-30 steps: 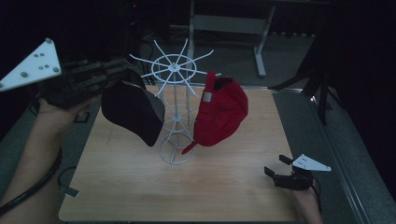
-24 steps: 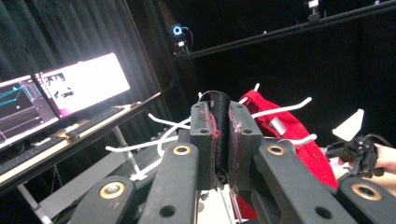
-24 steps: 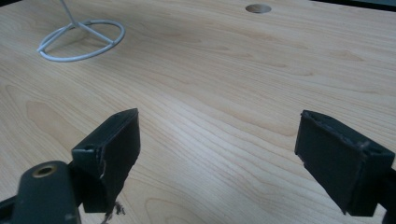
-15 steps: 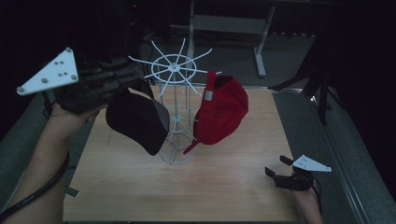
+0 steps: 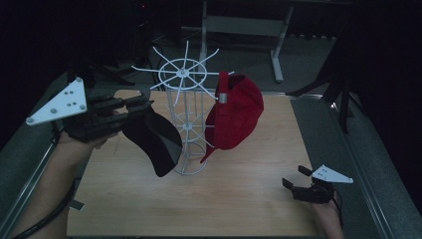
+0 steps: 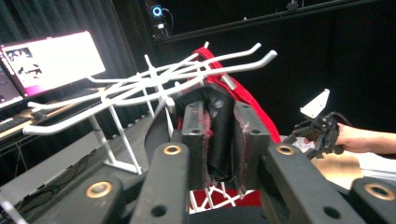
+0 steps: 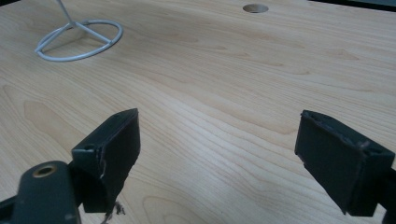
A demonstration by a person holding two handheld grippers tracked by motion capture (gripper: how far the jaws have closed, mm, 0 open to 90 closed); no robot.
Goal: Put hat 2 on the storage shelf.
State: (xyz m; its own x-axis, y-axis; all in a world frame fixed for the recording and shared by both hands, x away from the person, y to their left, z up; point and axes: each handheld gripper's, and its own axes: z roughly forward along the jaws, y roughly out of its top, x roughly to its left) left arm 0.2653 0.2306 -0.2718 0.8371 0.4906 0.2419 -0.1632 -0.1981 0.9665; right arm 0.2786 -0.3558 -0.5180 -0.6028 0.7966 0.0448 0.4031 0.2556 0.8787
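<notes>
Well, the black cap (image 5: 153, 141) hangs crumpled beside the white wire rack (image 5: 185, 117), brim drooping toward the table (image 5: 249, 199). The left gripper (image 6: 219, 140) pinches its fabric, jaws just easing apart. The right gripper (image 7: 217, 158) rests wide open, holding nothing.

Black cap (image 5: 152, 137) — red cap (image 5: 236, 114), seemingly plain.

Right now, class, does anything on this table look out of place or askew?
Yes. The black cap is off the white wire rack, tilted beside it in the left gripper, while the red cap hangs on the rack. Nothing looks spilled or damaged.
</notes>
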